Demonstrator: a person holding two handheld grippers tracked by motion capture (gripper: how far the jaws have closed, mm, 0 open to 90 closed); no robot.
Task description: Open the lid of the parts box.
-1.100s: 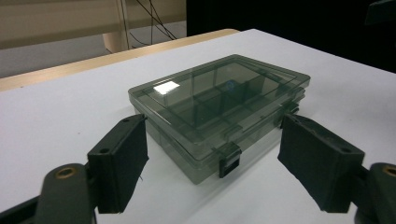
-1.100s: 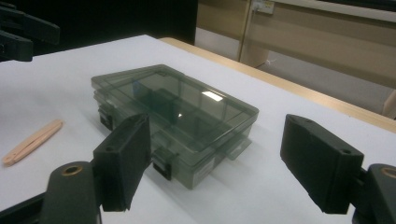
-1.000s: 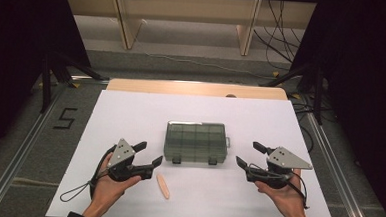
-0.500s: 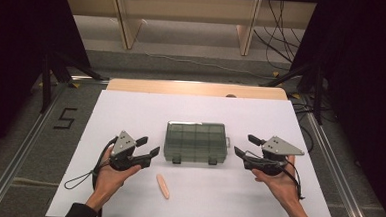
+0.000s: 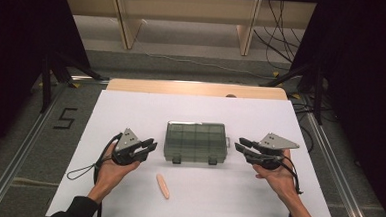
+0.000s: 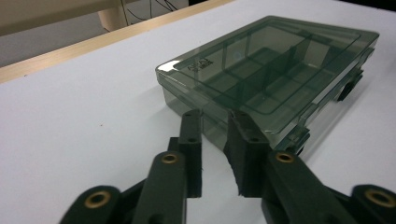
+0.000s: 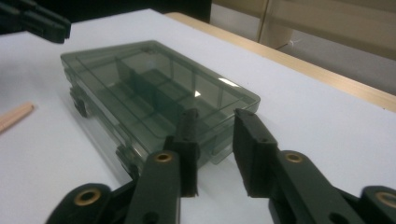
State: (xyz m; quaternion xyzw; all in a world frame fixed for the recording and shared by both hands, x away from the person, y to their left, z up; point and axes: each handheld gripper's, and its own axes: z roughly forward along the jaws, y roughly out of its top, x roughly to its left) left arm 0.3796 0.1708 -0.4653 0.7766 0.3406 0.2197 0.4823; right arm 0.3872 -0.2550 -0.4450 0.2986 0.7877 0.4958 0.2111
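A smoky green see-through compartment box [image 5: 196, 141] lies shut in the middle of the white table, its two latches facing the person. My left gripper [image 5: 151, 146] hovers just left of the box [image 6: 275, 79], jaws open a little with nothing between them [image 6: 215, 135]. My right gripper [image 5: 240, 144] hovers just right of the box [image 7: 154, 93], jaws also open and empty [image 7: 215, 135]. A thin peach-coloured stick [image 5: 163, 185] lies on the table in front of the box, between the two hands; its end [image 7: 16, 114] shows at the left of the right gripper view.
The white table top [image 5: 131, 110] ends in a wooden strip [image 5: 197, 88] at the far side. Beyond it stand pale shelf legs [image 5: 128, 25] and cables on the floor. A "5" mark [image 5: 64, 118] is on the floor to the left. The left gripper's tips [image 7: 35, 21] show far off.
Both grippers have moved forward and inward toward the box's two short ends. The box and the stick have not moved.
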